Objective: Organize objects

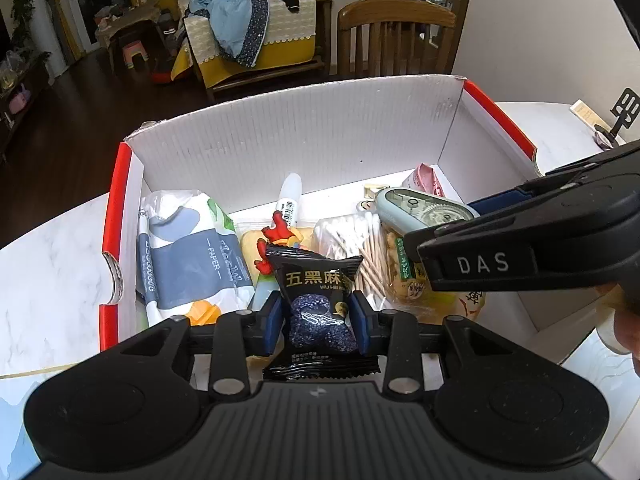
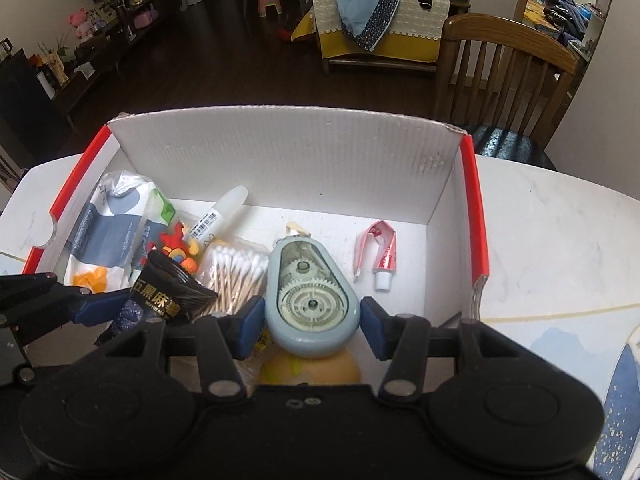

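The left gripper (image 1: 319, 322) is clamping a black foil snack packet (image 1: 318, 304) over the white cardboard box (image 1: 296, 136), while the right gripper (image 2: 310, 330) is sitting with jaws apart around a pale blue correction tape dispenser (image 2: 312, 300). Farther in, a bag of cotton swabs (image 2: 236, 266) and a white glue stick (image 2: 220, 214) are lying inside.

My matt black plastic hand-held gripper (image 1: 319, 322) pinches a glossy foil snack packet (image 1: 316, 300) above a ribbed white cardboard box (image 2: 288, 160), beside smooth pale-blue plastic correction tape (image 2: 312, 304), on a polished marble-look table (image 2: 560, 240).
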The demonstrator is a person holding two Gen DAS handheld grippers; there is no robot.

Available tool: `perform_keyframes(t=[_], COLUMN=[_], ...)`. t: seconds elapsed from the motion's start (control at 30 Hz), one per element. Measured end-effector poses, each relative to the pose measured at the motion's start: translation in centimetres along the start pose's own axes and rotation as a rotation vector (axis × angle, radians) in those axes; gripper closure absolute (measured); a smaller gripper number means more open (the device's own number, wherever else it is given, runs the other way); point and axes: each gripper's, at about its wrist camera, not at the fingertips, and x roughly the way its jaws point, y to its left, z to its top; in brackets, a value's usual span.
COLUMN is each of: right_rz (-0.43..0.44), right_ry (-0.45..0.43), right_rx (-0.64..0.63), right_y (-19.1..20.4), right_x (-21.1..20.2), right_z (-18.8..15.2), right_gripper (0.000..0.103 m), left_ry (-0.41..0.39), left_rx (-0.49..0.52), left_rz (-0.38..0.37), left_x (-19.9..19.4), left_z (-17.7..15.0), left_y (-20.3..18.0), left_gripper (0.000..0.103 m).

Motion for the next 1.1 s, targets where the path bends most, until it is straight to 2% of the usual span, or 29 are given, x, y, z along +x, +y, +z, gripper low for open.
perform_keyframes(t=[0.07, 0.17, 0.2, 0.33, 0.53, 0.9, 1.07, 1.1], right_rz=[0.000, -0.003, -0.005, -0.009, 0.029, 0.097, 0.096, 0.095], right_ry=[-0.004, -0.017, -0.026, -0.050, -0.094, -0.231, -0.295, -0.306], right_rx=[-0.003, -0.002, -0.001, 0.005, 0.007, -0.059, -0.108, -0.114], right_y=[0.0, 0.1, 0.0, -0.4, -1.0, -0.7, -0.5, -0.4], right_x=[-0.3, -1.0, -1.3, -2.8, -5.5, -11.2, -13.0, -13.3], right_z=[-0.1, -0.1, -0.2, -0.3, -0.8, -3.4, -5.1, -5.4], right_gripper=[0.051, 0.046, 0.045, 0.045, 0.044, 0.041, 0.041, 0.041], left_ry=[-0.002, -0.023, -0.033, -0.046, -0.079, -0.209, -0.251, -0.258], left_rx=[-0.003, -0.006, -0.009, -0.019, -0.038, -0.063, -0.065, -0.068], left_rz=[0.000, -0.003, -0.002, -0.009, -0.006, -0.003, 0.009, 0.010], left_x=[-0.2, -0.9, -1.2, -2.3, -4.4, -10.5, -12.9, -13.3], left_z=[-0.1, -0.4, -0.5, -0.9, -1.1, -2.4, -3.5, -3.7], left_y=[0.0, 0.0, 0.0, 0.1, 0.2, 0.7, 0.8, 0.9], left_gripper=[0.064, 0.045, 0.042, 0.042, 0.042, 0.042, 0.042, 0.038])
